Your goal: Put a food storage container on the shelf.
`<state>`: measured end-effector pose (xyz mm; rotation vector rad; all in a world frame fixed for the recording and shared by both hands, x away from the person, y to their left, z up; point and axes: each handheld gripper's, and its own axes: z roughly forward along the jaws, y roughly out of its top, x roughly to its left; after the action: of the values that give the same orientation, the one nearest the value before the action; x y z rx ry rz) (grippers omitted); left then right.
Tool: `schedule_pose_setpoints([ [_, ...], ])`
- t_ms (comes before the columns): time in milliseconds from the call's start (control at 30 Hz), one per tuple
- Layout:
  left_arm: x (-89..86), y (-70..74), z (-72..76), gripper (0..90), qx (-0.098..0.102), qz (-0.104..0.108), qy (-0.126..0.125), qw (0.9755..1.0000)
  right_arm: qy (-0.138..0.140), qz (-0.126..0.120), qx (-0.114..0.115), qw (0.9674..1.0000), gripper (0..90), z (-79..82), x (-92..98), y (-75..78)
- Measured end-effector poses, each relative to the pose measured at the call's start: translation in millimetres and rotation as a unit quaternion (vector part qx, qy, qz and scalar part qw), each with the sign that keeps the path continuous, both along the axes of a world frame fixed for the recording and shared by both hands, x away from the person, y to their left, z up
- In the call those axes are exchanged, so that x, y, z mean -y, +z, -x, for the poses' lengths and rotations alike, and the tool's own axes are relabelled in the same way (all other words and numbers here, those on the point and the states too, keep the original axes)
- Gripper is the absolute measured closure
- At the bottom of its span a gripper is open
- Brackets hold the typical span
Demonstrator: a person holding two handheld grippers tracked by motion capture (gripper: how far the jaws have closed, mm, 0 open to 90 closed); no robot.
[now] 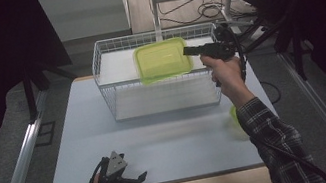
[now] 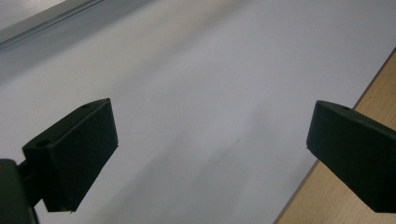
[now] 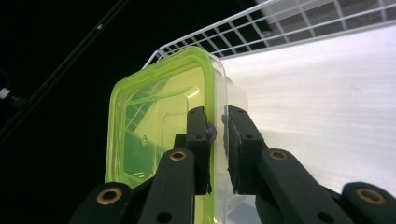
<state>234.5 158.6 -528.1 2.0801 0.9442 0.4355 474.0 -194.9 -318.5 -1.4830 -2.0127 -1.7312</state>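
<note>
Overhead, one lidded green container (image 1: 162, 60) clamped in the right hand-held gripper (image 1: 189, 51) above one wire basket (image 1: 109, 88); left hand-held gripper (image 1: 138, 181) wide apart, unladen.

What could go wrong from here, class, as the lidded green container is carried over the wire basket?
1. The right hand-held gripper pinches only the rim of the green container, so the box may tilt or slip out.
2. The container hangs above the wire basket; lowered carelessly, it could catch on the basket's rim.
3. A second green item lies at the table edge by the sleeve, which might knock it off.
</note>
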Motion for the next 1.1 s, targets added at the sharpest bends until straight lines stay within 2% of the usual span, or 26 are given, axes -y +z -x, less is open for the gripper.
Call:
schedule_pose_setpoints([
  [67,0.1,-0.1,0.0,1.9,-0.001,0.000,0.000,1.0000,-0.014,0.001,-0.002,0.9999,80.0,-4.5,-1.5,0.0],
  [233,0.3,-0.4,-0.1,1.9,-0.001,-0.003,-0.003,1.0000,-0.024,0.001,-0.005,0.9997,80.0,-9.9,-3.2,-1.2],
  [433,0.5,-0.6,-0.2,1.9,-0.002,-0.004,-0.004,1.0000,-0.036,0.013,0.001,0.9993,79.7,-14.8,-7.4,-1.1],
  [600,0.5,-0.6,0.0,1.9,-0.003,-0.005,-0.005,1.0000,-0.043,0.037,0.017,0.9982,78.1,-15.2,-14.5,3.3],
  [733,0.5,-0.8,0.0,1.9,-0.003,-0.005,-0.005,1.0000,-0.055,0.089,0.041,0.9937,75.9,-14.0,-20.9,4.4],
  [933,0.7,-1.2,-0.2,1.9,-0.004,-0.009,-0.006,0.9999,-0.060,0.098,0.041,0.9925,73.3,-15.8,-21.9,1.5],
  [1100,0.9,-1.2,-0.2,1.9,-0.005,-0.010,-0.007,0.9999,-0.063,0.112,0.039,0.9909,66.3,-17.1,-23.8,-1.0],
])
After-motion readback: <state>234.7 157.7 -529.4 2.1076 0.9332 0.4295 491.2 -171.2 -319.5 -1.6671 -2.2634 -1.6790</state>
